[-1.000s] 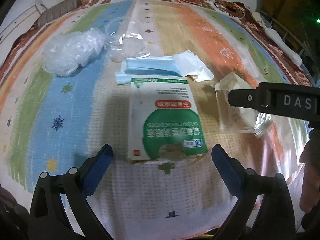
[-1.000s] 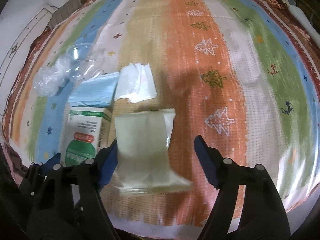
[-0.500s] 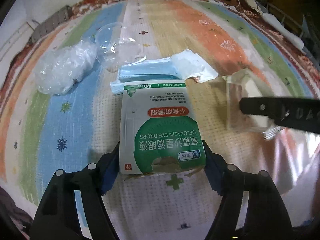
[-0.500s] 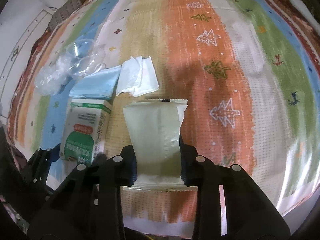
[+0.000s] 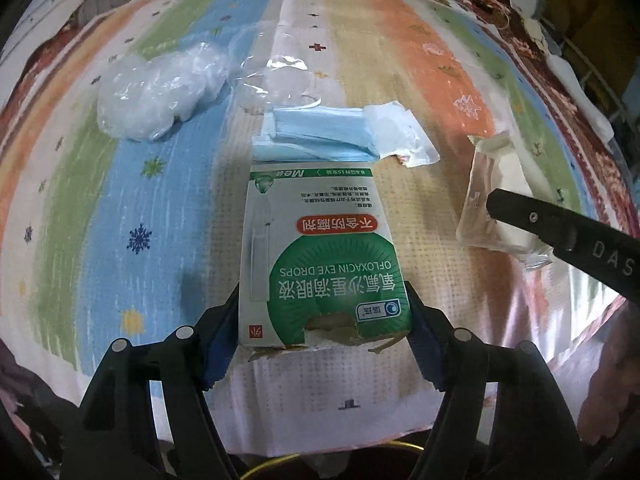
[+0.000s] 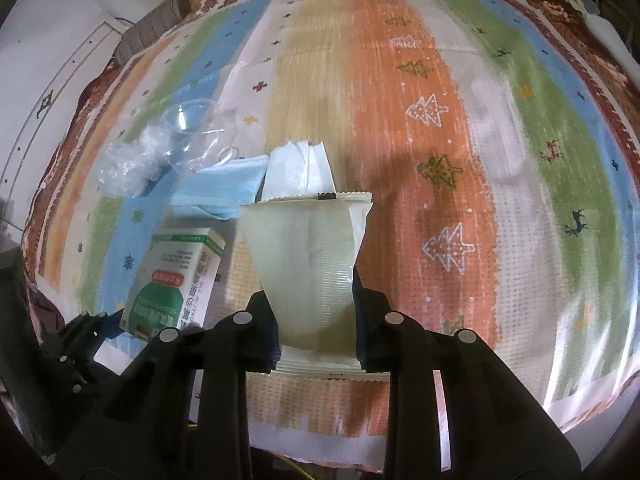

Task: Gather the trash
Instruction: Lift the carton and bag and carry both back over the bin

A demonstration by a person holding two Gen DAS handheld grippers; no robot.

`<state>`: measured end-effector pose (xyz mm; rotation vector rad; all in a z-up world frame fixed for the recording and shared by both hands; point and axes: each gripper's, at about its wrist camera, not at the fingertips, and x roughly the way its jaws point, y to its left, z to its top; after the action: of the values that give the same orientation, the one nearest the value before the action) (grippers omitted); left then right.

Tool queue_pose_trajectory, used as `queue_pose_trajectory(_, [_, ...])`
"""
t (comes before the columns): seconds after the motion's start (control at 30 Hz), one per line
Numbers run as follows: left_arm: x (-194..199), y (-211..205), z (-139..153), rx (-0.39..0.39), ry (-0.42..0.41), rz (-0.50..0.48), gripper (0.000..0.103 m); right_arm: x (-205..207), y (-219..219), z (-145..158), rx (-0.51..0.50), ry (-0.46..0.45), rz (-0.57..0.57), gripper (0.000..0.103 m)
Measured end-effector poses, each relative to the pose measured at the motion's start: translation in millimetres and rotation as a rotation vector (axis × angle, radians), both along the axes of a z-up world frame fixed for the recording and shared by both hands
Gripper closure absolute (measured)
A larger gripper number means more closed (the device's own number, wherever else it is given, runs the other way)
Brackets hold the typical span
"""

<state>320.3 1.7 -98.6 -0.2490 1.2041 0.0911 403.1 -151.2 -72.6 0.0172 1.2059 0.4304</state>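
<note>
My left gripper (image 5: 322,320) is shut on the near end of a white and green eye drops box (image 5: 320,252), which also shows in the right wrist view (image 6: 176,280). My right gripper (image 6: 316,320) is shut on a pale cream plastic packet (image 6: 308,256), seen from the side in the left wrist view (image 5: 496,200). Loose on the striped cloth lie blue face masks (image 5: 320,136), a white wrapper (image 5: 400,136), a clear plastic cup (image 5: 276,68) and a crumpled clear bag (image 5: 156,92).
The striped patterned cloth (image 6: 520,160) covers the table; its near edge (image 5: 320,432) lies just below both grippers. A grey object (image 6: 156,28) lies at the far left edge. The right gripper's arm (image 5: 568,236) crosses the right of the left wrist view.
Both grippers went from open to shut: the left closed on the eye drops box, the right on the cream packet. Both objects now appear lifted slightly.
</note>
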Motion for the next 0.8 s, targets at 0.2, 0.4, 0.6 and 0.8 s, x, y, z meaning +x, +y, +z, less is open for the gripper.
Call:
queue_pose_trajectory(0.2, [-6, 10, 21, -0.034, -0.027, 0.007, 0.031, -7, -1, 13, 0.009, -0.023, 0.013, 0.078])
queue_pose_trajectory(0.4, [-13, 26, 38, -0.116, -0.053, 0.048, 0.031, -16, 2, 24, 0.013, -0.044, 0.033, 0.079])
queue_pose_trajectory(0.6, [-18, 43, 55, -0.194, -0.098, 0.103, 0.031, -24, 0, 26, 0.075, 0.002, 0.025, 0.079])
queue_pose_trajectory(0.8, [-31, 56, 61, -0.341, -0.098, 0.168, 0.031, -45, 9, 50, 0.093, -0.045, 0.065, 0.079])
